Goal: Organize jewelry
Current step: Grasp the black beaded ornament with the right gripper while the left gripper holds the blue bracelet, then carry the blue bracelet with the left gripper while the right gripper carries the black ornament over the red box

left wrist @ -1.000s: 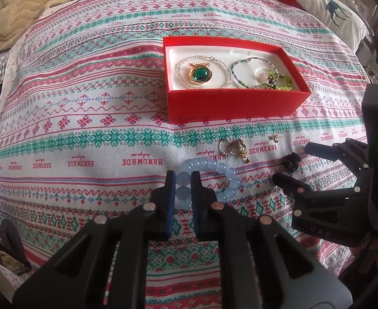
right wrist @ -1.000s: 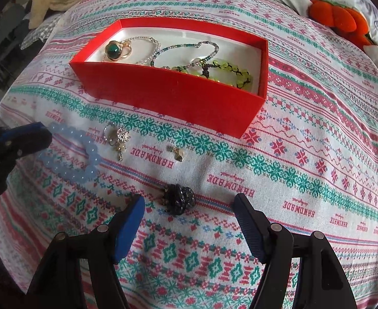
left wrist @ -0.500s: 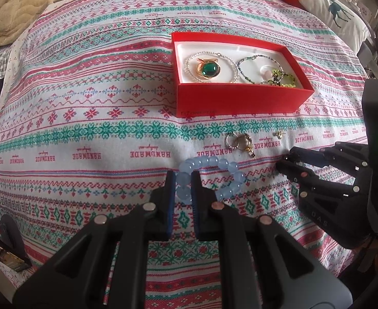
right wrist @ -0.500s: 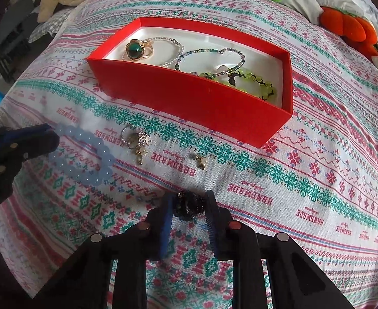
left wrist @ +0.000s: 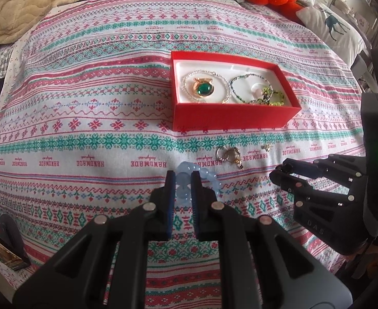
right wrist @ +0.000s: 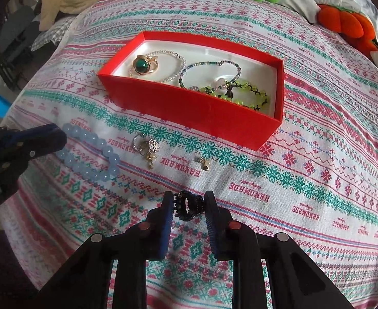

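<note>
Jaws clamped — bracelet (left wrist: 182,185) left, hair clip (right wrist: 189,205) right.

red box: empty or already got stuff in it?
Partly filled. The red box already holds a green-stone ring and beaded bracelets.

1. The left claw (left wrist: 183,180) gripped a pale blue bead bracelet (left wrist: 189,182) above the patterned bedspread (left wrist: 86,118).
2. Beyond lay gold earrings (left wrist: 229,154), then a red box (left wrist: 230,118) holding jewelry.
3. The right claw (left wrist: 279,173) reached in, nearly shut.
</note>
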{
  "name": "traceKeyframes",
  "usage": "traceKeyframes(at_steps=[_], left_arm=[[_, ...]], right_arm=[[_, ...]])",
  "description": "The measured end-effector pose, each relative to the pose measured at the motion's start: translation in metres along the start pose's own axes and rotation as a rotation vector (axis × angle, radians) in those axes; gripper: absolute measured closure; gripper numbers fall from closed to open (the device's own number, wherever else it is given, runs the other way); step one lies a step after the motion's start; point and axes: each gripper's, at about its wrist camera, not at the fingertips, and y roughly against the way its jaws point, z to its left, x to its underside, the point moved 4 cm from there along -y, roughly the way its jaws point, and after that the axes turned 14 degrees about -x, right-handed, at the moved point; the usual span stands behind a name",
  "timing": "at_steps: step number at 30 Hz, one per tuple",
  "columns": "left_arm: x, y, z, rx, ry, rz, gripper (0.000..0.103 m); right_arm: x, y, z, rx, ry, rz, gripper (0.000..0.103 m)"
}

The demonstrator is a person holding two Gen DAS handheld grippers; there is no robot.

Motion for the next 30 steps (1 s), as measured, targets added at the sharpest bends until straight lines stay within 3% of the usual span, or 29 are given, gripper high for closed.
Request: traceKeyframes(at_steps=[16, 30], left_arm=[[-0.042, 0.038, 0.015, 0.113, 0.135, -0.129, 0.090], [-0.082, 0.050, -0.016, 0.253, 0.186, -0.209, 0.090]], right_arm=[[-0.012, 0.050, -0.018, -0.094, -0.041, -0.101, 0.079], [-0.043, 0.067, -0.049, -0.116, -0.141, -0.203, 0.079]])
